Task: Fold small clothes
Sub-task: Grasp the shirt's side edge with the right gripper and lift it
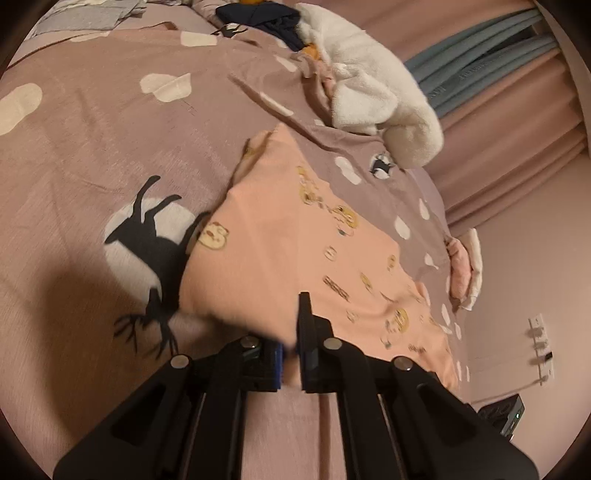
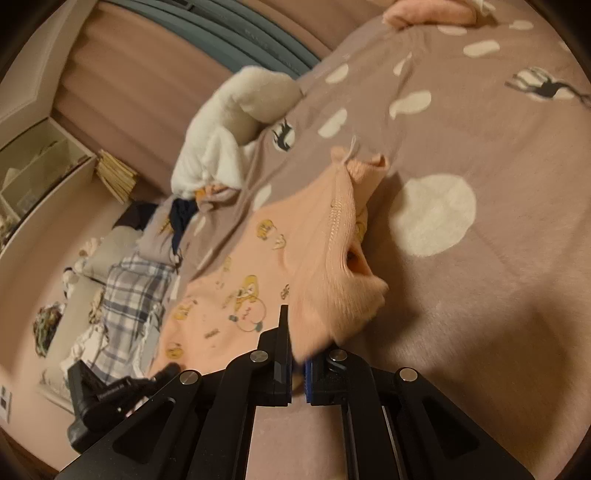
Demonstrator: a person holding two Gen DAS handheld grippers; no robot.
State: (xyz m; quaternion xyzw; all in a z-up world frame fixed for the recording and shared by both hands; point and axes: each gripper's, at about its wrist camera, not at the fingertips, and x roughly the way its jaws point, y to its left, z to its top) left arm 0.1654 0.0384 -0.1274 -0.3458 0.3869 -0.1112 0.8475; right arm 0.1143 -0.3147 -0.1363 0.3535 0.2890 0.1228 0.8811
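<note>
A small peach garment [image 1: 295, 251] with yellow cartoon prints lies on the mauve bedspread [image 1: 92, 147]. My left gripper [image 1: 290, 332] is shut on its near edge, which is lifted and folded over to the left. In the right wrist view the same garment [image 2: 236, 295] spreads to the left, and my right gripper [image 2: 298, 343] is shut on a lifted ribbed part of it [image 2: 343, 236]. The left gripper's black body [image 2: 110, 391] shows at the lower left of that view.
A white fleece garment [image 1: 373, 88] and dark clothes [image 1: 266, 18] lie in a heap at the bed's far side. A plaid cloth [image 2: 129, 291] and other clothes lie further along the bed. Curtains [image 1: 517, 129] and a wall socket [image 1: 541, 343] stand beyond the bed.
</note>
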